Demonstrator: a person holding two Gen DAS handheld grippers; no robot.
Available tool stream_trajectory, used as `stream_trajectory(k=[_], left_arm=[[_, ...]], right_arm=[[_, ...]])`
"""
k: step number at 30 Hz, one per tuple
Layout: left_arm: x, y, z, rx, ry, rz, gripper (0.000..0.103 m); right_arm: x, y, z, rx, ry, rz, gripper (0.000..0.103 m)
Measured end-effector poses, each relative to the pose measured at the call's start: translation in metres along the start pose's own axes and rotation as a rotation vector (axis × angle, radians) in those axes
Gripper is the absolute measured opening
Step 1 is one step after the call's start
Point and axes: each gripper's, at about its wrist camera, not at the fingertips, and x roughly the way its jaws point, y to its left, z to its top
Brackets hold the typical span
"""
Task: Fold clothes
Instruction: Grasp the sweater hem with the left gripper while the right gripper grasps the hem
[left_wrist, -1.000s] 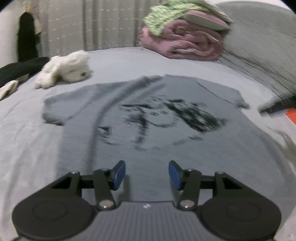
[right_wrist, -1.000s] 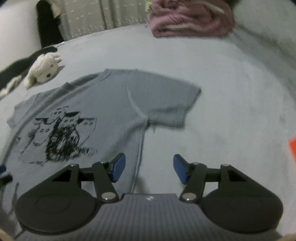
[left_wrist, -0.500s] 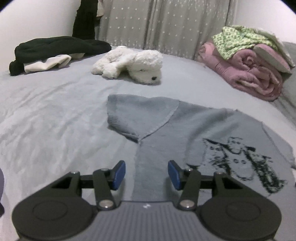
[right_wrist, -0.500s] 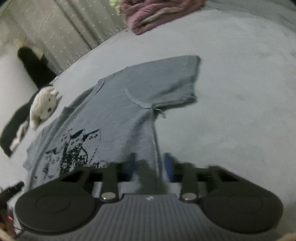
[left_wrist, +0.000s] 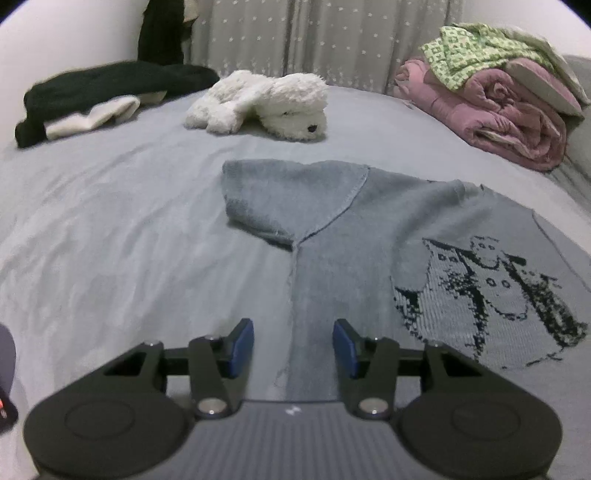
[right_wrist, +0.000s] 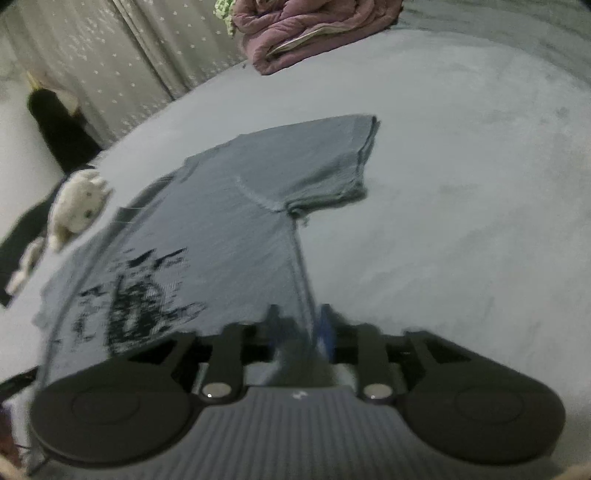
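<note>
A wide bed (left_wrist: 110, 229) covered in a pale grey sheet fills both views, with a starred curtain (left_wrist: 295, 40) along its far side. Spread flat and face up on the sheet lies a grey T-shirt (left_wrist: 354, 236) with a black printed picture on its chest, sleeves out to either side, apparently laid out ready for folding. At the far right sits a rolled pink blanket (left_wrist: 509, 125) with a green patterned cloth on top, and at the far left a heap of dark clothes (left_wrist: 110, 85); both look set aside, clear of the shirt. A white plush toy (left_wrist: 266, 103) lies just beyond the shirt's left sleeve. The left gripper (left_wrist: 293, 347) hovers over the shirt's left side seam near the hem, its blue pads apart on either side of the seam and closing slowly, not yet pinching fabric. The right gripper (right_wrist: 299, 332) is blurred at the shirt's right side seam; a ridge of fabric stands between its pads, seemingly pinched, though the jaws are opening.
</note>
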Motion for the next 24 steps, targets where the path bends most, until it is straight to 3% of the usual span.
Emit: stream_trajectory(k=[5,7,8,9,10,13,17,19,21,22,24], left_arm=[[-0.004,0.006,-0.007,-0.006,0.018,-0.032,0.032],[-0.005,0.008,-0.009,-0.006,0.024,-0.047,0.013],[-0.006,0.006,-0.01,-0.006,0.025,-0.055,0.005],[-0.007,0.005,-0.011,-0.004,0.018,-0.05,0.004],[-0.011,0.003,-0.012,-0.002,0.001,-0.026,0.003],[-0.024,0.001,-0.014,-0.012,-0.058,0.054,0.003],[-0.016,0.002,-0.019,0.008,-0.021,0.053,0.005],[-0.018,0.001,-0.019,0.022,-0.006,0.038,0.007],[-0.022,0.004,-0.018,0.021,0.021,-0.003,0.03],[-0.025,0.005,-0.018,0.018,0.038,-0.027,0.036],[-0.031,0.008,-0.022,0.016,0.07,-0.07,0.04]], right_arm=[[-0.009,0.012,-0.012,-0.077,0.036,0.006,0.04],[-0.011,0.019,-0.019,-0.141,0.045,-0.024,0.019],[-0.012,0.023,-0.022,-0.171,0.047,-0.039,0.015],[-0.012,0.026,-0.024,-0.192,0.043,-0.053,0.007],[-0.013,0.027,-0.025,-0.198,0.038,-0.063,0.006],[-0.017,0.024,-0.024,-0.181,0.025,-0.081,0.006],[-0.017,0.022,-0.027,-0.185,0.029,-0.09,0.008],[-0.019,0.024,-0.028,-0.204,0.031,-0.081,0.016],[-0.024,0.022,-0.029,-0.205,0.051,-0.054,0.023],[-0.026,0.021,-0.03,-0.204,0.064,-0.037,0.034],[-0.033,0.017,-0.033,-0.205,0.092,0.004,0.04]])
